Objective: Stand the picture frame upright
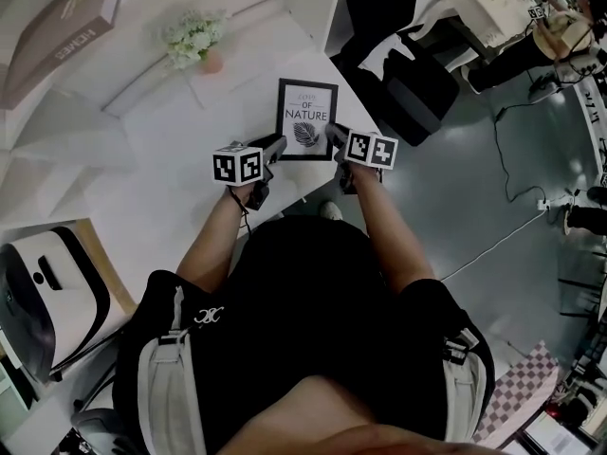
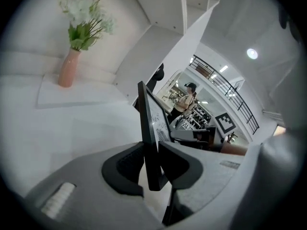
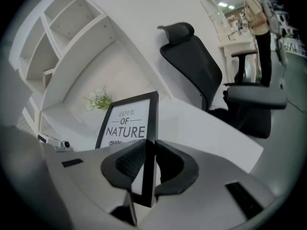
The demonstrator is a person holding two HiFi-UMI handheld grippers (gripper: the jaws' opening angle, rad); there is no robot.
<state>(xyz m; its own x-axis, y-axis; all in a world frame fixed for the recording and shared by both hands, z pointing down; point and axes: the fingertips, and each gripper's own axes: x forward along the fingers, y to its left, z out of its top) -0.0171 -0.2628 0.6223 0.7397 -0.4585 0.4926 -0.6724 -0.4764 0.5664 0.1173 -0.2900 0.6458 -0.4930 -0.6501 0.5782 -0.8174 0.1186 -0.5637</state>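
Observation:
The black picture frame (image 1: 306,117) with a white "LOVE OF NATURE" print is held between both grippers over the white table (image 1: 142,188). My left gripper (image 1: 278,144) is shut on its left edge near the bottom corner. In the left gripper view the frame (image 2: 145,123) runs edge-on between the pads of that gripper (image 2: 151,161). My right gripper (image 1: 336,136) is shut on the right edge. The right gripper view shows the print (image 3: 125,123) and the same pinch by the right gripper (image 3: 147,166). Whether the bottom edge touches the table is hidden.
A pink vase of white flowers (image 1: 196,38) stands behind the frame on a white mat, also seen as the vase (image 2: 68,67). A black office chair (image 1: 410,88) sits just past the table's right edge. A brown box (image 1: 64,25) lies far left. A person (image 3: 254,13) stands in the background.

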